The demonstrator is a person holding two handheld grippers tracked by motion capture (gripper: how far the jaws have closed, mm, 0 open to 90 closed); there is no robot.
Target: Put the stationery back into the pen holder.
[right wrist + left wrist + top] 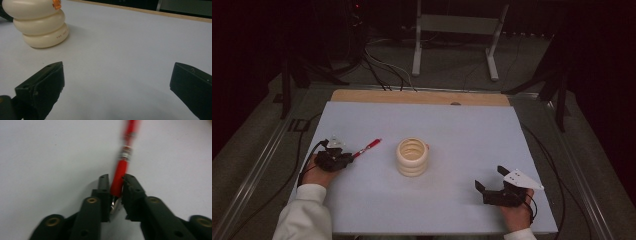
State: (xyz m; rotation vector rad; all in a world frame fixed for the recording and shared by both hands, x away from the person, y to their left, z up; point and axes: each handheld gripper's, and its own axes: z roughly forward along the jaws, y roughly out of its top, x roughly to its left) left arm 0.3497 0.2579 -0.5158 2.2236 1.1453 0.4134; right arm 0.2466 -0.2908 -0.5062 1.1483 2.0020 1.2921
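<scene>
1. The left hand-held gripper (348,159) pinches a red pen (119,176) near one end, low over the worktop (462,130), left of the cream ribbed cup (412,157).
2. The right hand-held gripper (491,181) rests spread wide, holding nothing.
3. Risk, as I judge it: gripped so near its end, the pen could pivot or slip when swung towards the cup.

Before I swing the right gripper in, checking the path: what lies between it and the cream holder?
Nothing: bare table runs from the right gripper to the holder, seen in its own view and the high view.
</scene>
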